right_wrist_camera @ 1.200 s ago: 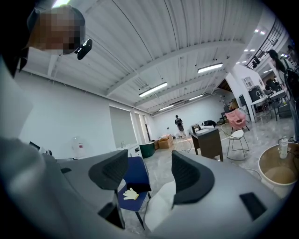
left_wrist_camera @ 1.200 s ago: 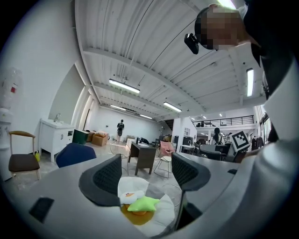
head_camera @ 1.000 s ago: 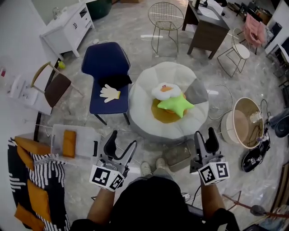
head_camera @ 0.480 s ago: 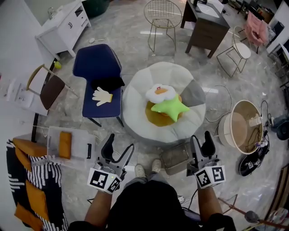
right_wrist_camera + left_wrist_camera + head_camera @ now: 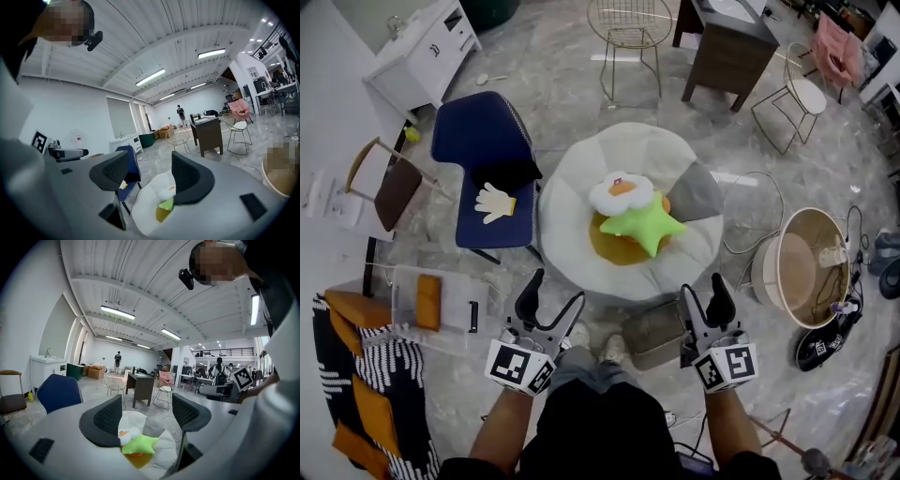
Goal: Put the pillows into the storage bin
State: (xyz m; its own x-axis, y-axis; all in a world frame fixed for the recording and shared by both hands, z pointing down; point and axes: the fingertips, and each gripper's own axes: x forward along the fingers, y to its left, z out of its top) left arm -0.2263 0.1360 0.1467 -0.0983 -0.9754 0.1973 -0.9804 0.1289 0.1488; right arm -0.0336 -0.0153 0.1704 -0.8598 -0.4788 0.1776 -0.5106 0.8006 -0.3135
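Left claw (image 5: pixel 555 292) and right claw (image 5: pixel 703 291): jaws wide apart, nothing held. 3 pillows (image 5: pixel 621 194) stacked on white pouf (image 5: pixel 581 178), ahead of and between both claws, well apart from them.

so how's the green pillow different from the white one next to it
The green pillow is star-shaped and one plain colour; the white pillow is a rounded, lobed flower shape with an orange middle. In the head view the green pillow lies in front, with the white pillow just behind it. Both rest on the big white floor cushion.
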